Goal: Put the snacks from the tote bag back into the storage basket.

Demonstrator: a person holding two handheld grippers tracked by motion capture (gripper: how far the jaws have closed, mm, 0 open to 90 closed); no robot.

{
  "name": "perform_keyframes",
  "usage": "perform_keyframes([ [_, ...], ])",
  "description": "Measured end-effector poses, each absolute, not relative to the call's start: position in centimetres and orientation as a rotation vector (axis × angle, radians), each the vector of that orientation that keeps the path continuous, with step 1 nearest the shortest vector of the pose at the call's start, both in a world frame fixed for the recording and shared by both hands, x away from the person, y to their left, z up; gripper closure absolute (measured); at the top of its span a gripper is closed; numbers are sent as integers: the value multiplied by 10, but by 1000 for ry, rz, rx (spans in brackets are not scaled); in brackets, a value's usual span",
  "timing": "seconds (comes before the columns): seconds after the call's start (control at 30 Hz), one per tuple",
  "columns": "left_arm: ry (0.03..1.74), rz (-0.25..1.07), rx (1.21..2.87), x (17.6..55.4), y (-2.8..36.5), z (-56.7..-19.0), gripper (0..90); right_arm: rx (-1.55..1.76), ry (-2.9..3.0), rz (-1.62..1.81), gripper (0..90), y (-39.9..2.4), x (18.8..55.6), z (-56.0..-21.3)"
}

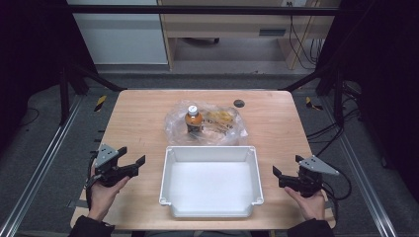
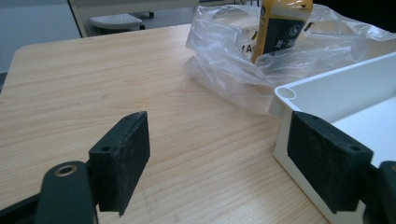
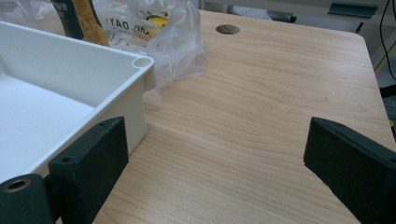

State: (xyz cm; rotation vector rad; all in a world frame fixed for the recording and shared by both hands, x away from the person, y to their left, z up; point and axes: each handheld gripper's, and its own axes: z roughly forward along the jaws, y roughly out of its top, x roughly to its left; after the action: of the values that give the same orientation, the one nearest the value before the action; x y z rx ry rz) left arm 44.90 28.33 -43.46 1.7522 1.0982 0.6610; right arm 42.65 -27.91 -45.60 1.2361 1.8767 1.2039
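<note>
Left gripper (image 1: 134, 161) and right gripper (image 1: 277, 174), jaws wide apart, hand-held low.

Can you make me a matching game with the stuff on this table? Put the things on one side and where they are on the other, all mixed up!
Things:
1. bottle
2. white tray
3. left gripper
4. right gripper

Places:
A. middle of the table, nothing in it
B. right of the tray, jaws open
C. standing inside the clear plastic bag
D. left of the tray, jaws open

Pairs: 1-C, 2-A, 3-D, 4-B
</note>
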Motion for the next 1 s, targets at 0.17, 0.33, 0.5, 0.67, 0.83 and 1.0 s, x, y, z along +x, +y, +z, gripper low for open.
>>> perform_keyframes([
  [0.17, 1084, 658, 1754, 449, 282, -434, 210, 1226, 1873, 1223, 63, -279, 426, -455],
  [0.33, 1074, 639, 1756, 450, 279, -434, 212, 1205, 1879, 1249, 62, -277, 425, -454],
  [0.5, 1061, 641, 1760, 451, 277, -432, 214, 1184, 1893, 1251, 62, -275, 427, -453],
  [0.67, 1055, 634, 1759, 453, 274, -432, 221, 1175, 1905, 1263, 61, -271, 427, -452],
  [0.83, 1040, 634, 1765, 454, 270, -430, 222, 1168, 1907, 1257, 60, -270, 427, -452],
  [1.0, 1033, 631, 1767, 456, 265, -427, 222, 1157, 1906, 1265, 59, -268, 427, -450],
])
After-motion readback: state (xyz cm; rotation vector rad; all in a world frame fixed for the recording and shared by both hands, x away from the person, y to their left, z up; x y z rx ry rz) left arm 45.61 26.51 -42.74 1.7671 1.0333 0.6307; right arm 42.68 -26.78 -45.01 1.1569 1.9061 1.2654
